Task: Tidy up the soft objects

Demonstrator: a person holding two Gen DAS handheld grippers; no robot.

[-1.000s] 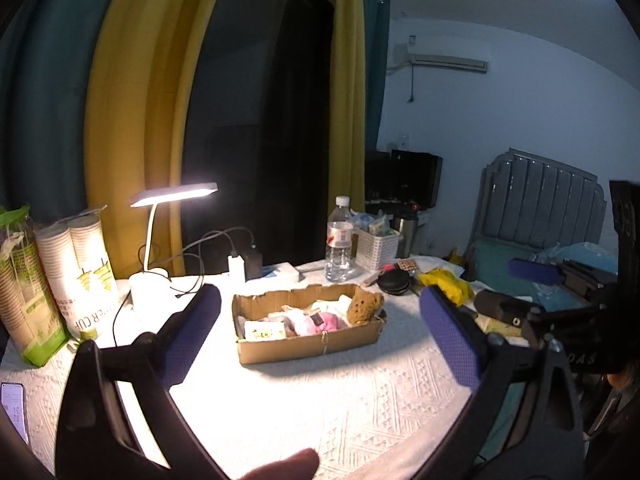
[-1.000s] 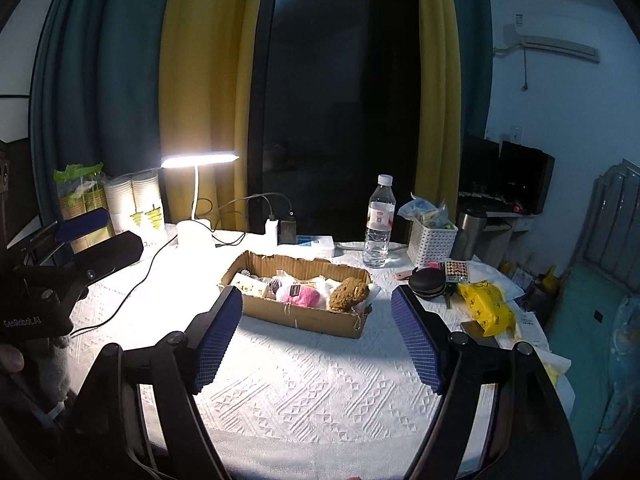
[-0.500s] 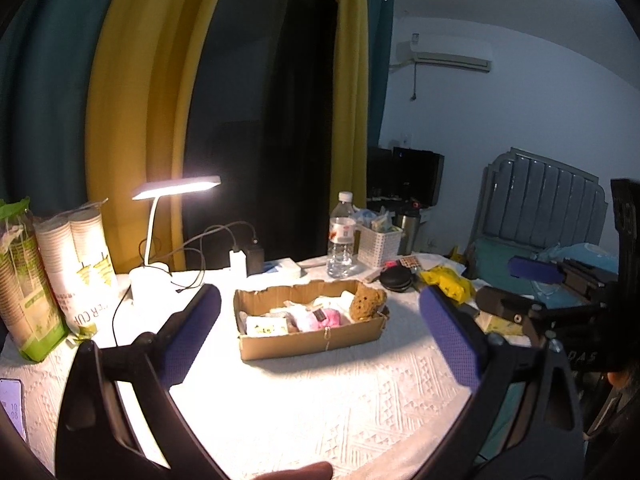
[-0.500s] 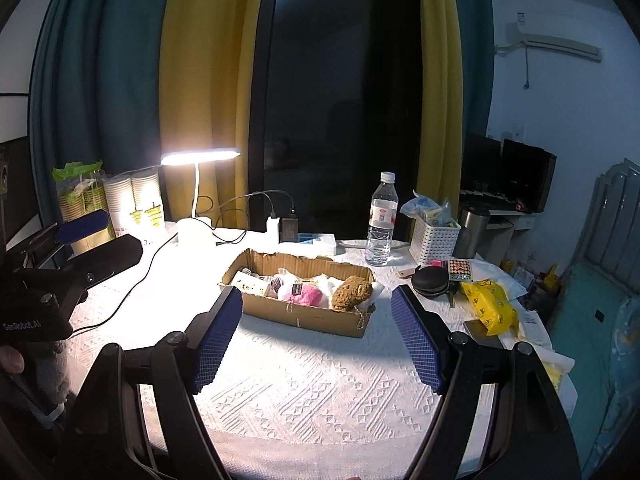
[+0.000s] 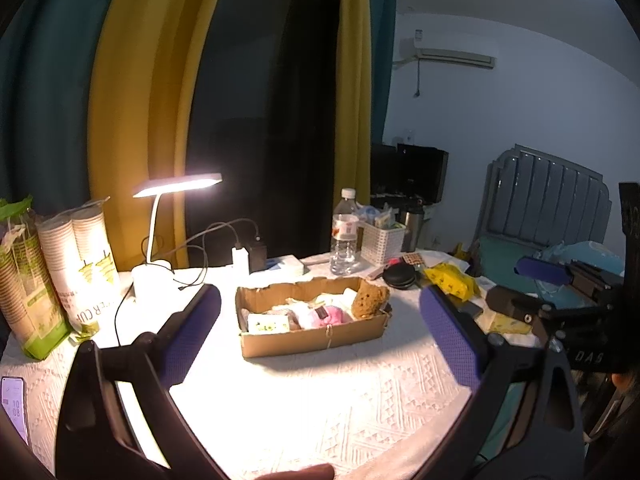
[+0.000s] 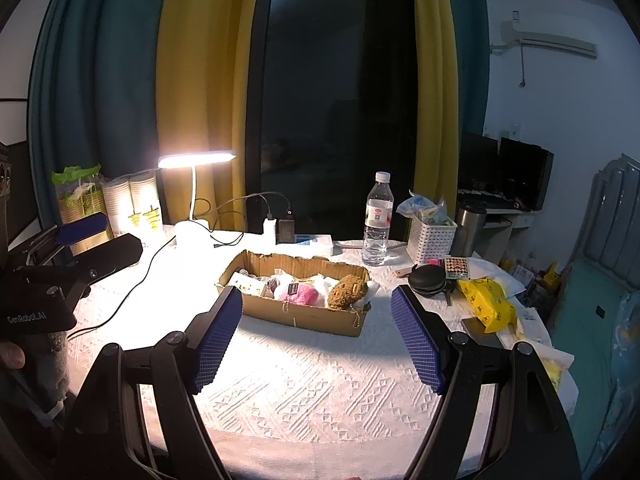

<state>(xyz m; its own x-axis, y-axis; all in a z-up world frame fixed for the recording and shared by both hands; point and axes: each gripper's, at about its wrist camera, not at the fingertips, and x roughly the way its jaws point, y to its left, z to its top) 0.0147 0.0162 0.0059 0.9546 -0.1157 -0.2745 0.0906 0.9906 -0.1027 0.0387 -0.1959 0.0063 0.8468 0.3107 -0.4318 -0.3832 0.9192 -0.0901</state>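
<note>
A shallow cardboard box lies mid-table on the white cloth. Inside it lie a brown plush bear, a pink plush, a white packet and other soft pieces. My left gripper is held open above the near side of the table, well short of the box, with nothing between its blue pads. My right gripper also stands open and empty, back from the box. Each gripper shows at the edge of the other's view.
A lit desk lamp and its cables stand behind the box. Stacked paper cups fill the left edge, with a phone near them. A water bottle, white basket, black round case and yellow packet crowd the right.
Both grippers have drifted slightly; the box and lamp sit a little further right in the left wrist view. Nothing was grasped or released.
</note>
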